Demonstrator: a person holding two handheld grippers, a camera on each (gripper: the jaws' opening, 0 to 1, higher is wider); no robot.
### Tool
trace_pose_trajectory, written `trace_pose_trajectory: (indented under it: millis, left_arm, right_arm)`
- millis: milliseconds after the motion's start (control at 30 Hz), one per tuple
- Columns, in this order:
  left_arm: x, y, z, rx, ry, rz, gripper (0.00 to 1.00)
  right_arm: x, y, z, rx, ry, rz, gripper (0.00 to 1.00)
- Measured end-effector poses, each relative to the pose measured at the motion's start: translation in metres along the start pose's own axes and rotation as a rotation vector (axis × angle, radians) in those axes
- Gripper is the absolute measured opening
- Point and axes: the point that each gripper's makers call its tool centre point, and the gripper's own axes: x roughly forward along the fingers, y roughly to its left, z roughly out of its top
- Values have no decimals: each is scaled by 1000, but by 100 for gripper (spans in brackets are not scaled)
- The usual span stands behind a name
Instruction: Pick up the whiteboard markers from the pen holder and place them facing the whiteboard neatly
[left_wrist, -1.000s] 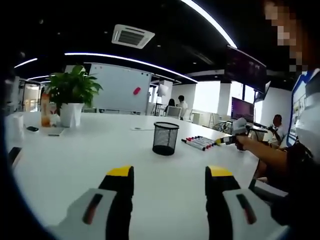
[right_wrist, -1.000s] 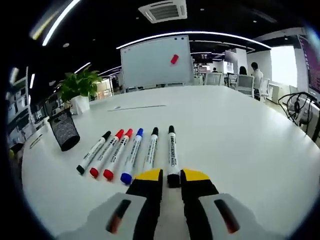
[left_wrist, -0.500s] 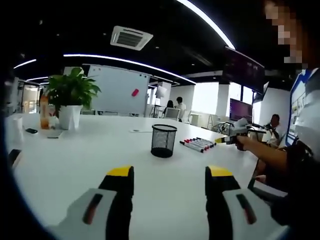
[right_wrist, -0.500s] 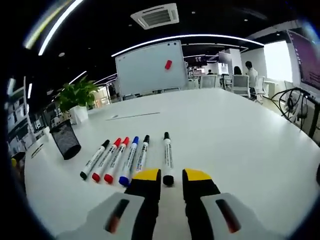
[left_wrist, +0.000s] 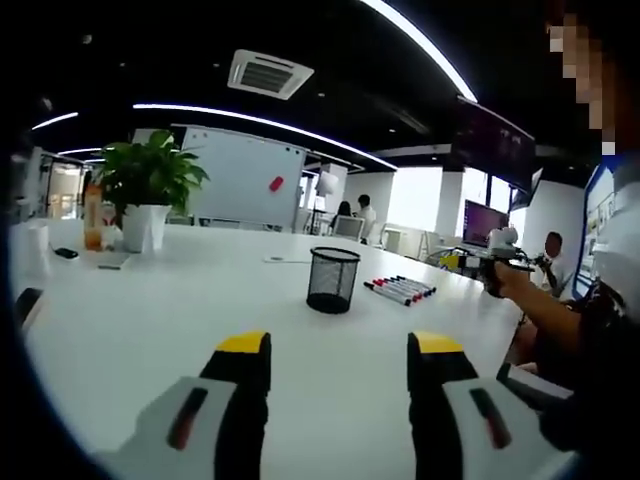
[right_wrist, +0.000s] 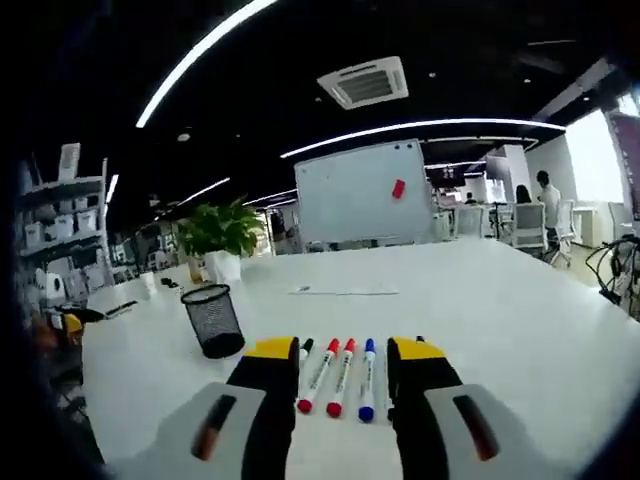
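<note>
Four caps counted on the whiteboard markers (right_wrist: 342, 377) in the right gripper view: one dark, two red, one blue. Found them as slim white plastic barrels with printed labels, lying side by side in a tidy row on the table (right_wrist: 520, 320), parallel, caps towards the camera and far ends towards the whiteboard (right_wrist: 362, 192). Could not tell whether another barrel lay behind the right-hand jaw. Saw the same row in the left gripper view, just to the right of the pen holder (left_wrist: 331, 280) and apart from it.

Noted the pen holder as a round cup of black wire mesh, upright, narrowing slightly towards the base, with the white tabletop showing through its weave. Could not make out any contents.

Saw the right gripper (right_wrist: 345, 350) released, its yellow-tipped black jaws spread wide and gripping nothing, framing the row from above without touching it. Saw the left gripper (left_wrist: 340, 345) likewise unclenched, jaws well apart over bare tabletop, well short of the pen holder.

Noted the table as smooth, glossy and white, with a flat sheet (right_wrist: 345, 291) lying farther out. Beyond it, registered the flat white whiteboard carrying a small red magnet (right_wrist: 397, 188), and a leafy green plant (left_wrist: 148, 175) in a white pot (left_wrist: 143, 228) beside an orange bottle (left_wrist: 92, 220).
</note>
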Motion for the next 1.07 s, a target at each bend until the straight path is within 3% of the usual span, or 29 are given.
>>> trace_pose_trajectory:
  millis: [233,633,933,1067]
  left_arm:
    - [-4,1,1,-5,-7,16,57]
    - [-8,8,3,-24,-21,37,58]
    - [-11,10,6,-31,-37,42,58]
    - [-13,10,7,-30,-45,43,58]
  right_arm:
    - [-2,22,20,-105,-18,22,37]
    - [-4,23,10,-104,11,47,37]
    - [-18,48,11,-123,-26,107,38]
    - [-26,63,19,-136,-55,167,39]
